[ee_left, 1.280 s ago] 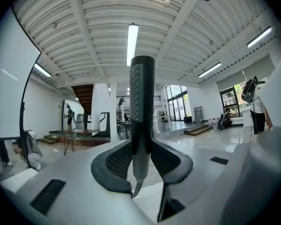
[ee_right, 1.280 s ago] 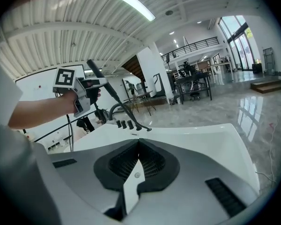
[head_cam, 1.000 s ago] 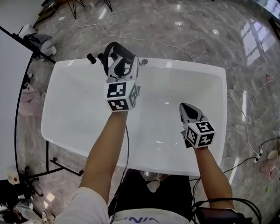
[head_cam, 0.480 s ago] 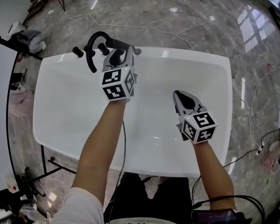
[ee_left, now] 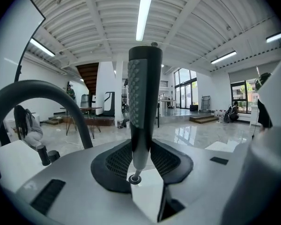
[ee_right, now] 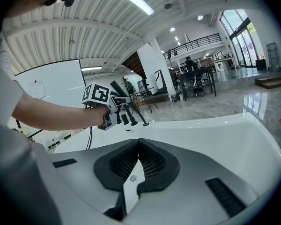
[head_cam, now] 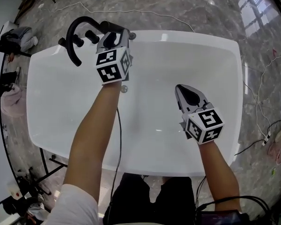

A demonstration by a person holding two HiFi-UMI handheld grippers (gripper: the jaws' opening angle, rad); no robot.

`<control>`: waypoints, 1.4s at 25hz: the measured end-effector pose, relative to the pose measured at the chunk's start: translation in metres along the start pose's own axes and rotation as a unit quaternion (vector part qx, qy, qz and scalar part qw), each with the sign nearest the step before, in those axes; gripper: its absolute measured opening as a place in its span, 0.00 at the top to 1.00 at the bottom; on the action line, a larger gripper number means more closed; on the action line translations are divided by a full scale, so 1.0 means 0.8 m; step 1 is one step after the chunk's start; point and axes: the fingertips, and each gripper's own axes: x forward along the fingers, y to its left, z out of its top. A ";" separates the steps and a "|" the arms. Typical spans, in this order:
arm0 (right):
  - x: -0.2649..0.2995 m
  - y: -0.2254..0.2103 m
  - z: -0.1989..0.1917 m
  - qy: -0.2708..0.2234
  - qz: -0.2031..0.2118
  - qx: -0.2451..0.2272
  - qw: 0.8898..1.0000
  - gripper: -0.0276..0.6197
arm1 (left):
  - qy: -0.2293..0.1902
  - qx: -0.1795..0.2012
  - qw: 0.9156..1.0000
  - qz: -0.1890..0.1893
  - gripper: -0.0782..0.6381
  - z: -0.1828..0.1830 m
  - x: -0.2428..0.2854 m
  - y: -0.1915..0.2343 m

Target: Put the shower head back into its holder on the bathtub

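The white bathtub (head_cam: 225, 55) fills the head view. My left gripper (head_cam: 113, 40) is at its far rim, shut on the dark grey shower head handle (ee_left: 143, 97), which stands upright between the jaws. Just left of it a black arched spout (head_cam: 77, 29) and black knobs (head_cam: 91, 35) rise from the rim; the spout (ee_left: 47, 90) also shows in the left gripper view. The holder itself is hidden behind the gripper. My right gripper (head_cam: 188, 93) hovers over the tub's inside, right of centre, shut and empty (ee_right: 139, 143). From there I see the left gripper (ee_right: 113, 108) at the rim.
A round fitting (head_cam: 124, 89) sits on the tub wall below the left gripper. A black cable (head_cam: 119, 130) runs along my left arm. Cables (head_cam: 253, 107) trail over the marble floor to the right. A black stand (head_cam: 9, 125) and clothing (head_cam: 16, 34) lie to the left.
The head view has swung, so the tub sits lower and larger. My left gripper stays at the far rim with the shower head, now clearly right of the spout. The right gripper has barely moved.
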 end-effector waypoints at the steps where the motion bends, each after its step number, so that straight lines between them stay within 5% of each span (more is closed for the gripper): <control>1: 0.002 0.000 -0.007 0.002 -0.001 0.004 1.000 0.94 | 0.004 0.004 1.000 -0.001 0.70 -0.005 0.006 0.003; 8: 0.004 -0.011 -0.053 0.024 0.001 0.014 1.000 0.94 | 0.036 0.029 0.999 -0.012 0.70 -0.046 0.046 0.008; 13: 0.004 -0.026 -0.074 0.030 -0.008 0.019 0.999 0.94 | 0.042 -0.012 0.999 -0.011 0.70 -0.070 0.066 0.018; 35: 0.023 -0.013 -0.119 0.049 -0.006 0.034 0.998 0.94 | 0.061 0.014 0.997 -0.041 0.70 -0.089 0.119 0.016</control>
